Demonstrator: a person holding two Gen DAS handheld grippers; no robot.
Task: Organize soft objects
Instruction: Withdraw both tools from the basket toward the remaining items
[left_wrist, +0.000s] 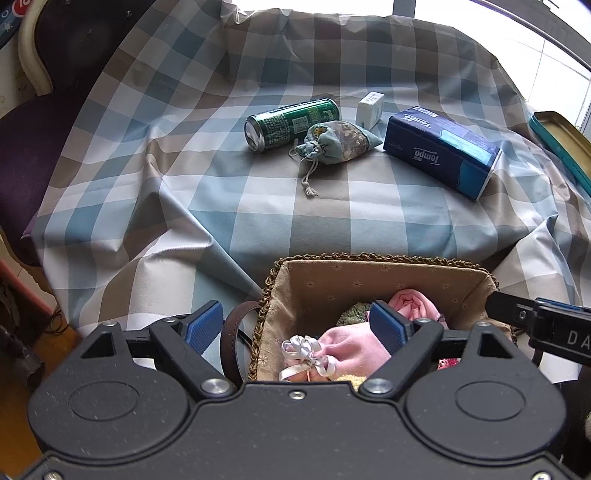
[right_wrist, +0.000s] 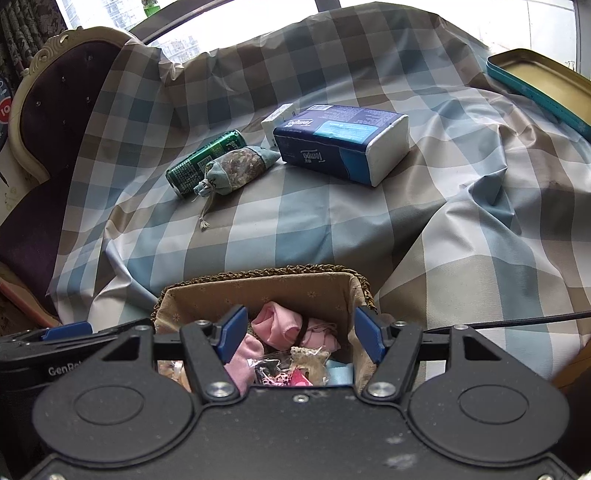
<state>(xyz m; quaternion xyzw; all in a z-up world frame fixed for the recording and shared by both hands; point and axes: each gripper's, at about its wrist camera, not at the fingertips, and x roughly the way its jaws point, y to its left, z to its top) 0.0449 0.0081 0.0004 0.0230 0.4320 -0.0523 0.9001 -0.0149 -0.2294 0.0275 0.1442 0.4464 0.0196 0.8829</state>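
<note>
Both tongs over the lined basket (left_wrist: 369, 273)

Left tongs (left_wrist: 301, 326) and right tongs (right_wrist: 297, 334) gape, holding nothing. At 12 o'clock: one can (left_wrist: 288, 123), one pouch (left_wrist: 340, 140), one tissue pack (left_wrist: 439, 151).

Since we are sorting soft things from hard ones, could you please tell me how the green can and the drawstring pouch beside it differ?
The green can is a smooth, rigid metal cylinder lying on its side; the drawstring pouch is a lumpy, patterned fabric bag, gathered at one end. The can is plain green with print; the pouch trails a tasselled cord. Both lie side by side on the checked cloth, outside the basket.
</note>
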